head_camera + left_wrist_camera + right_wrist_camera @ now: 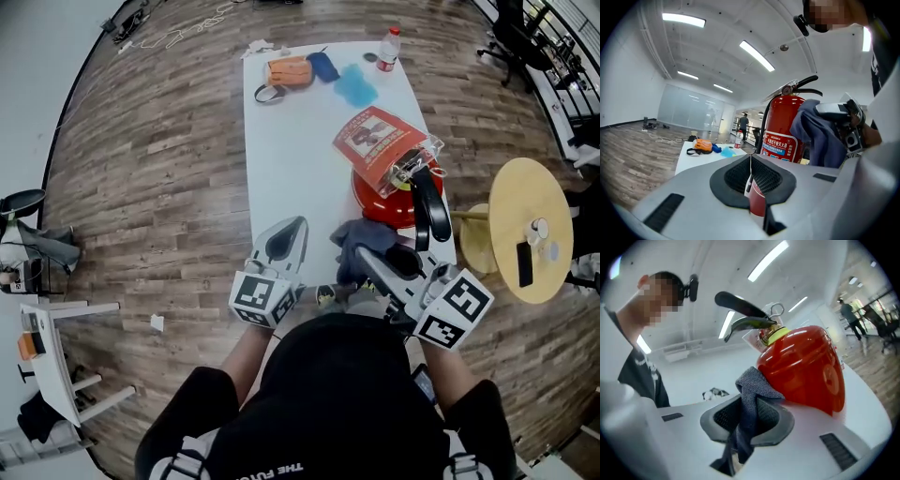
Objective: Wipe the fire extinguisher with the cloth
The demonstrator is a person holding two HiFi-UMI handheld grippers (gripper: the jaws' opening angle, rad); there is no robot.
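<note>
**Unbraced extinguisher near the table edge**

From my seat, the left gripper sits at about 11 o'clock from the operator's head. Its jaws are pressed together with nothing between them, and it is apart from the cylinder. At 1 o'clock, the right gripper is clamped on a bunched fold of the grey-blue cloth. The free end of the cloth stands up just beside the shoulder of the fire extinguisher, but I cannot tell whether it touches.

The extinguisher stands upright close to the right-hand edge of the table, and that is my main worry. Nothing steadies it, so a firm wipe pushed toward 3 o'clock could rock it or walk it toward the edge. The cloth is pinched only by a narrow fold, and dragging it over the painted body might pull it out of the jaws. The clear-sleeved tag hanging by the black handle could also catch the cloth.

The white tabletop is smooth, so I expect little grip under the base. At its far end, from 11 to 12 o'clock, lie an orange pouch, a pale blue rag and a bottle. The room has a wood plank floor, and a round wooden side table stands at 3 o'clock.
</note>
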